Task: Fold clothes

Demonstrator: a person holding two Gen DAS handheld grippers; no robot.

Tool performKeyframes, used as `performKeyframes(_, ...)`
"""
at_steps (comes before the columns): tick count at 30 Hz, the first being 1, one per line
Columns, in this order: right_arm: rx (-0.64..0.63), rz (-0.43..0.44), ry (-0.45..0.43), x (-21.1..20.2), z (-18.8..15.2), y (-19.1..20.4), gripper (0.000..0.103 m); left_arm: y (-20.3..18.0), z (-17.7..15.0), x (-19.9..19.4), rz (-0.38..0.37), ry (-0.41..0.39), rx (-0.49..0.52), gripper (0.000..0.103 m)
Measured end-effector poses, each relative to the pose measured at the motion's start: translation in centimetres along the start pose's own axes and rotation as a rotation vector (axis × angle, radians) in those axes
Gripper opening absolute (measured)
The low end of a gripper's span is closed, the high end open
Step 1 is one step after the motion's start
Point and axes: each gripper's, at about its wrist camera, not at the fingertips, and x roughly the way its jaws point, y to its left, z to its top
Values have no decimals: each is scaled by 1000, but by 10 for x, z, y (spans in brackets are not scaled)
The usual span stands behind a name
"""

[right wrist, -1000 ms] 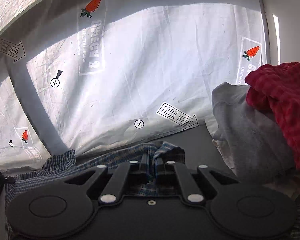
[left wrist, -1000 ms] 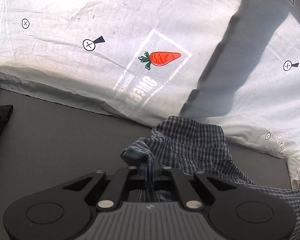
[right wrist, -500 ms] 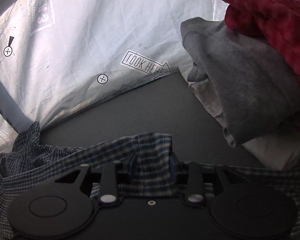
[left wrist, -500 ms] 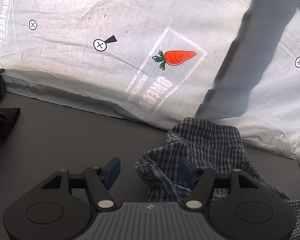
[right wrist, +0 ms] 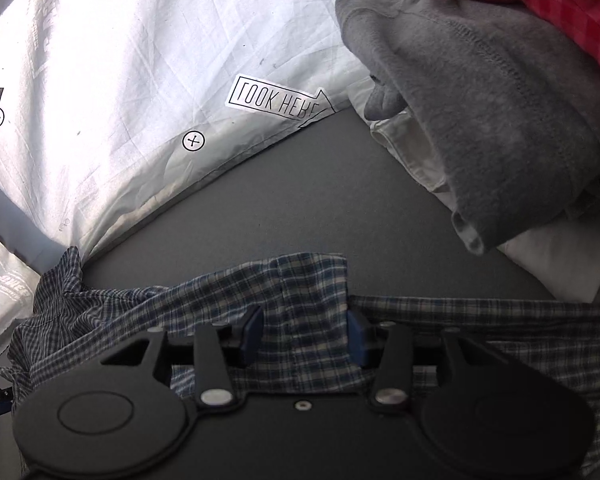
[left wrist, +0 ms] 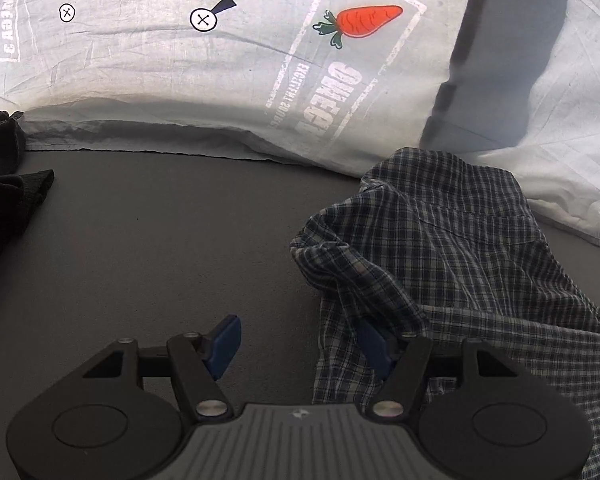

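A blue-and-white plaid shirt [left wrist: 440,248] lies crumpled on the dark grey table [left wrist: 140,248] at the right of the left wrist view. My left gripper [left wrist: 300,344] stands open low over the table. Its left pad is over bare table, and its right pad is half covered by a loose fold of the shirt. In the right wrist view the same shirt [right wrist: 308,280] stretches across the bottom. A flat flap of it lies between the fingers of my right gripper [right wrist: 304,334], whose jaws are opening and do not press on the cloth.
A white printed sheet [left wrist: 180,60] with carrot and arrow marks borders the far side of the table [right wrist: 340,200]. A pile with a grey garment [right wrist: 480,120], a red one [right wrist: 540,0] and a white one [right wrist: 420,156] sits at the right. Black clothing [left wrist: 4,200] lies at the left.
Both grippers were shut on folds of the plaid shirt and have opened while sinking toward the table. The shirt has dropped from their pads and now rests on the table.
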Motion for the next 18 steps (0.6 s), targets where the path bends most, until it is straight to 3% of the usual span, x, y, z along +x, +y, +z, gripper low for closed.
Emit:
performKeyframes(2,22,-46,2,4,1,-3,52,-1,0,10,-1,14,1,66)
performKeyframes(5,62,-12,3,4,0,-10,54,-9,1,14,28,5,56,69)
performKeyframes(9,86,60,15,0,-1,-12,14,-3,1,-6,6,-8,15,69)
performKeyframes(13,114,137,-70,-35,-5,-14,8,4,-12,-43,18,-11,-33,70)
performKeyframes(17,86,246,-151,-73,-17,-3,6,9,-59,-87,0,27,-101,75)
performKeyframes(18,70,279,-166,-83,-21,1,1,8,-77,-97,-8,43,-96,75)
